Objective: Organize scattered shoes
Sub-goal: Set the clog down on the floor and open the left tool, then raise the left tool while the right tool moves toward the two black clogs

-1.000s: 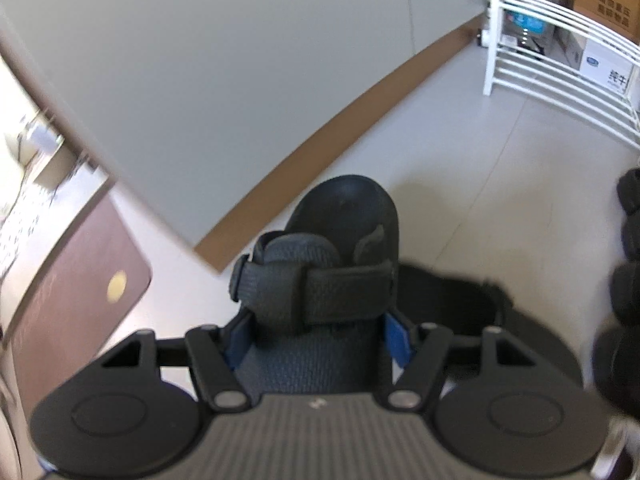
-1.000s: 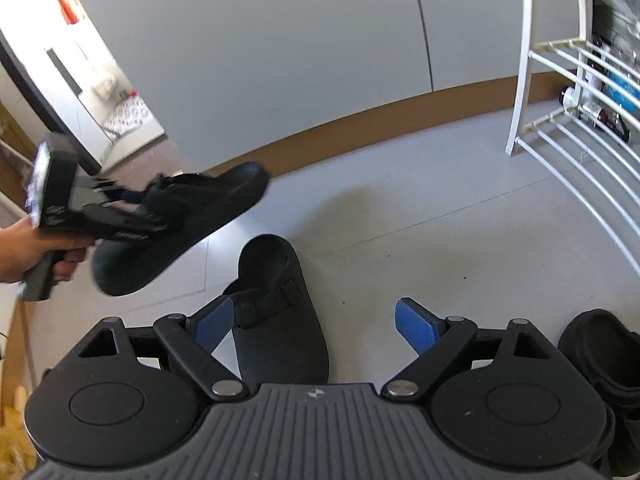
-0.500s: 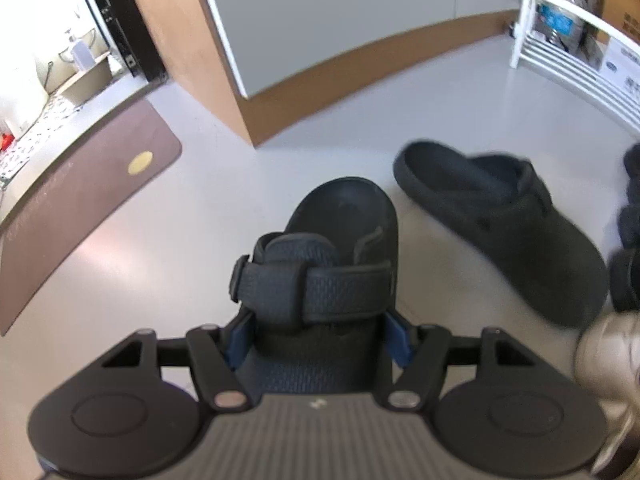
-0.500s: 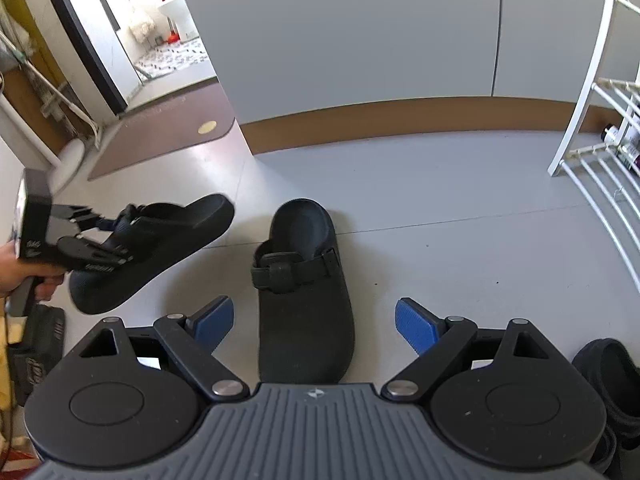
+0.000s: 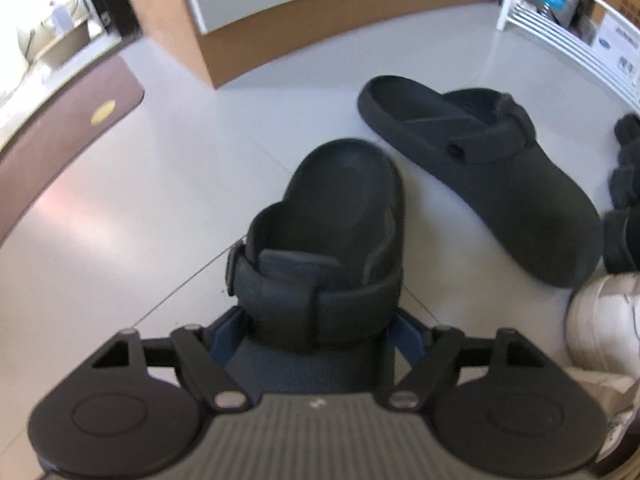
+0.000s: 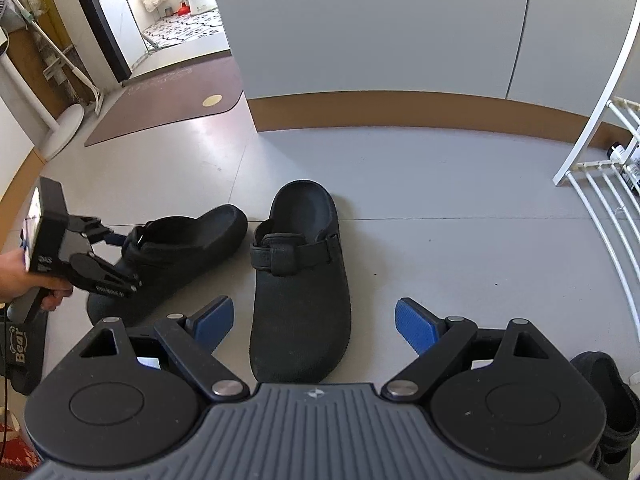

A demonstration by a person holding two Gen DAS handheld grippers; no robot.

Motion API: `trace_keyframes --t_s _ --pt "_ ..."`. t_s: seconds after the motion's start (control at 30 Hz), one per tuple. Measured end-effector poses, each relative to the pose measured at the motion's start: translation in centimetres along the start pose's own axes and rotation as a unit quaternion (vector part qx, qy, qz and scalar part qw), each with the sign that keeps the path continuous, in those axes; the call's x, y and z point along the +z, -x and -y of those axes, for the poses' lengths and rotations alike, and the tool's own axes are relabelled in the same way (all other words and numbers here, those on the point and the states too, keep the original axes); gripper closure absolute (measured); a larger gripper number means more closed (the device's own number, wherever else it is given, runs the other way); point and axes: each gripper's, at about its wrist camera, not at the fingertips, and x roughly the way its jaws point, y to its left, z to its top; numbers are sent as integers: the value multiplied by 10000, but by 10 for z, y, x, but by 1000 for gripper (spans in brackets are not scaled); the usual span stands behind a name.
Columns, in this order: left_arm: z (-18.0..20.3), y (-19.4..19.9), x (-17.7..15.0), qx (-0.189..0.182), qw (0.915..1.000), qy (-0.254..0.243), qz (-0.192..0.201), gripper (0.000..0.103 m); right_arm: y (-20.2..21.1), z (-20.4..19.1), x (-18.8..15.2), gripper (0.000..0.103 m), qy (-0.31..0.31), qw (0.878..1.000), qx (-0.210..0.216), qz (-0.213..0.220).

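Grey floor (image 6: 440, 208), paired black clogs (image 6: 300, 280)

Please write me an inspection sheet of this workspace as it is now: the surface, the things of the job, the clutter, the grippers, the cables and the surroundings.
Surface: pale grey floor, a few dark specks.
Job's things: two black clogs side by side, heels toward the wall; left clog between the left gripper's fingers, right clog standing free.
Clutter: more dark shoes at right; a pale shoe.
Grippers: left gripper around the left clog, its jaws have just been opening; right gripper open, empty, above the right clog's toe.
Cables: a thin dark cord at the left edge.
Surroundings: grey wall, brown baseboard, brown mat, white wire rack, bathroom doorway.
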Motion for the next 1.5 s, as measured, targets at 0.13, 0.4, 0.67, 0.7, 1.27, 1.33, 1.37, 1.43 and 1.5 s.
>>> trace_keyframes --t_s 0.13,0.4,0.67,0.7,1.27,1.33,1.37,1.43,1.5 --pt "11 16 5 202 9995 221 -66 18 13 -3 2 12 140 9999 49 -5" --pt "25 89 26 482 9970 602 64 17 43 1 16 12 -472 9983 317 -94" --pt "82 200 57 606 9955 720 -66 17 98 1 15 12 -1614 9852 567 -57" --pt "87 207 59 644 9956 684 -70 17 104 0 14 12 -1690 9836 632 -65" --pt "186 362 47 1617 9825 915 154 10 206 -20 -38 5 -1035 9906 854 280" --pt "182 364 39 1685 9790 1127 208 10 205 -19 -39 5 -1032 9897 951 285" --pt "179 364 37 1659 9784 1209 232 10 205 -19 -40 5 -1006 9887 1059 337" --pt "173 363 33 1645 9767 1343 314 10 203 -22 -39 5 -890 9888 1109 450" --pt "166 359 30 1670 9743 1454 420 10 200 -27 -39 4 -750 9895 1095 567"
